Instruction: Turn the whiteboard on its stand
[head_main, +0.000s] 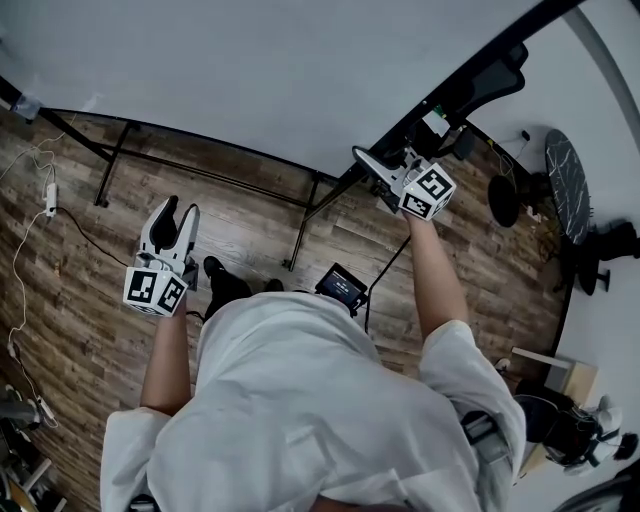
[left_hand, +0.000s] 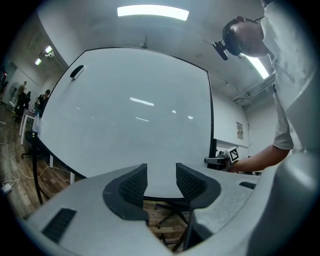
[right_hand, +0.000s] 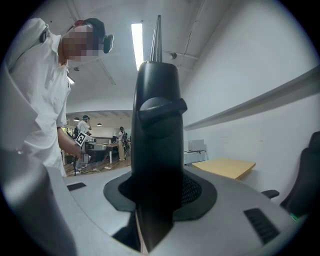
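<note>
- Where the black edge (right_hand: 156, 125) of the whiteboard (left_hand: 135, 110) runs between the right gripper (head_main: 372, 170) fingers, it is clamped by them.
- The left gripper (left_hand: 161, 175) fingers are held apart and empty, with the board face ahead of them.

We see a white whiteboard (head_main: 250, 70) with a black frame (right_hand: 155, 125), and a floor (head_main: 80, 260) of brown wood-grain planks. Our left gripper (head_main: 177, 210) and right gripper (head_main: 368, 162) are pale grey with black ribbed pads (left_hand: 131, 186), and the 2 cubes (head_main: 155, 290) bear black-and-white square markers. Our shirt (head_main: 300, 400) is white.
</note>
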